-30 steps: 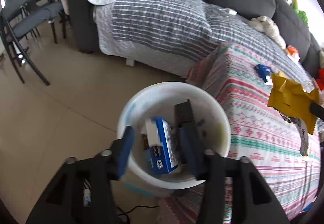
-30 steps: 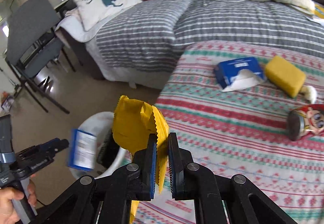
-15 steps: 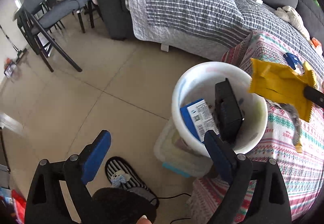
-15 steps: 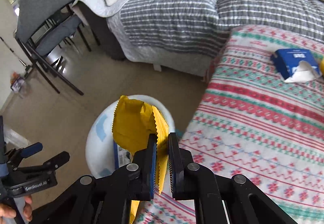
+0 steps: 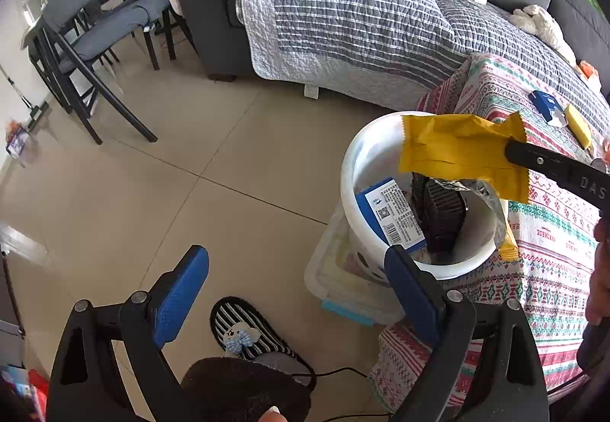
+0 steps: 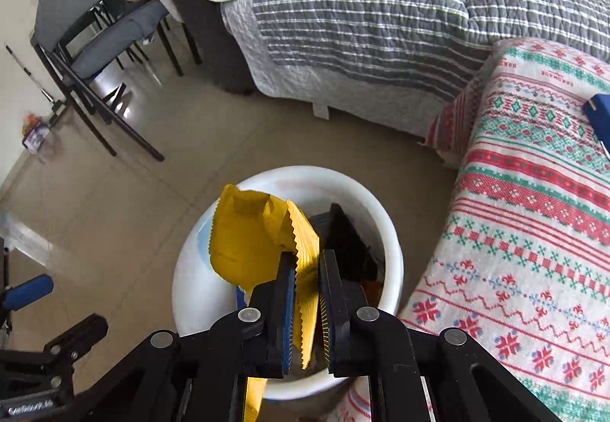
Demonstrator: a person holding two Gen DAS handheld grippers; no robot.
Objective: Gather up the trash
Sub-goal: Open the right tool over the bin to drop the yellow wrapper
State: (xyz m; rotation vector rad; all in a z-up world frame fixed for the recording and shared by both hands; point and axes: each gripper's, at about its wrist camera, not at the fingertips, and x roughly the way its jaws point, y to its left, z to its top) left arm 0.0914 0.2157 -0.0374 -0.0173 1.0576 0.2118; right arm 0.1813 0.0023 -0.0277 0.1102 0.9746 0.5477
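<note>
Right wrist view: a yellow snack wrapper (image 6: 263,246) is seen clamped in the right gripper (image 6: 307,292), directly above the white bin (image 6: 190,288) (blue carton already inside); release is judged next. The left gripper (image 5: 297,292) is held wide apart, empty.

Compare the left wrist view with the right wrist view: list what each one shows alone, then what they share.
Left wrist only: the blue box lying in the bucket, the striped slipper on the floor, the yellow sponge on the patterned cloth, and the left gripper from behind, wide open and empty.

Right wrist only: the right gripper close up, shut on the yellow wrapper.

Both: the white bucket with a dark item inside, the yellow wrapper above it, the patterned cloth, the striped grey quilt and the chair.
</note>
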